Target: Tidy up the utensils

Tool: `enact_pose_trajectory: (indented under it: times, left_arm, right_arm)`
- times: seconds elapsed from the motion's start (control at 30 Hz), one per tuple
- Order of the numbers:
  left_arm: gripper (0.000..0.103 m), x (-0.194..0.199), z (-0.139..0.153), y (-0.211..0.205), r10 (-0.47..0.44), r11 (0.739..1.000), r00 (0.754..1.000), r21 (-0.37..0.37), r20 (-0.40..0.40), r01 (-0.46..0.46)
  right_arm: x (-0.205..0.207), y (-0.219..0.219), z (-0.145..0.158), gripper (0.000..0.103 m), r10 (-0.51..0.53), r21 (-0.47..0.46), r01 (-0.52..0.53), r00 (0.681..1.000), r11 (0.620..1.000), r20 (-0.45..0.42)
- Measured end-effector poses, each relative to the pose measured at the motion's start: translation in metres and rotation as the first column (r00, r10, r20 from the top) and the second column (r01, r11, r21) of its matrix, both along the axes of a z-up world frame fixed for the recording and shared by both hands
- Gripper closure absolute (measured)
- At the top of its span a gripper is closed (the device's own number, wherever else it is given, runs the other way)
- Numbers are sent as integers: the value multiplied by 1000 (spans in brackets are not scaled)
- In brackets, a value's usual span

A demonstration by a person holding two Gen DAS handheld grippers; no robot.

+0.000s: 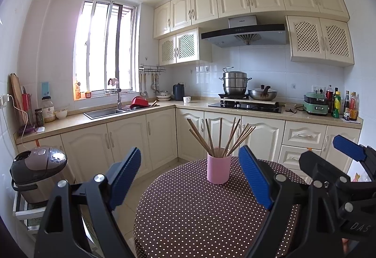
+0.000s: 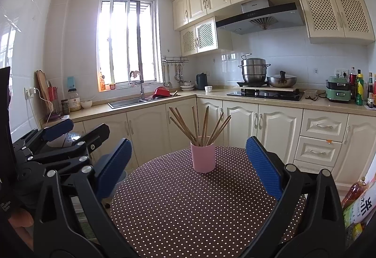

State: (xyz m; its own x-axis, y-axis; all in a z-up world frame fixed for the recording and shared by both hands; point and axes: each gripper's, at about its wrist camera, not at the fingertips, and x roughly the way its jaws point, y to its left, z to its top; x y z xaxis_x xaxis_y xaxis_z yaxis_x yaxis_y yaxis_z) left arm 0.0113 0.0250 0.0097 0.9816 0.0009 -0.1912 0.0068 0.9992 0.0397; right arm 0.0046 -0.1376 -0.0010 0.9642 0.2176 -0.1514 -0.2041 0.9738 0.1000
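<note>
Both the left gripper and right gripper stand wide apart, empty. The pink cup of wooden chopsticks stands at 12 o'clock on the dotted table. The sticks look light, stiff and smooth; I would pinch one near its upper end.

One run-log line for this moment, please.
stage: pre-grasp | left tongs: open, empty | right tongs: open, empty | chopsticks: in pink cup | cup: on table

Brown chopsticks fan out upright in a pink cup on the polka-dot table.
</note>
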Motion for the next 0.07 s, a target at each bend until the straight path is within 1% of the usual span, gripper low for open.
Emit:
enact_pose_trajectory:
  times: [0.07]
  left_arm:
    - [19,4,-2,0,3,1000,1000,3,-8,-3]
  right_arm:
    - [4,-1,-2,7,0,1,0,1000,1000,-6]
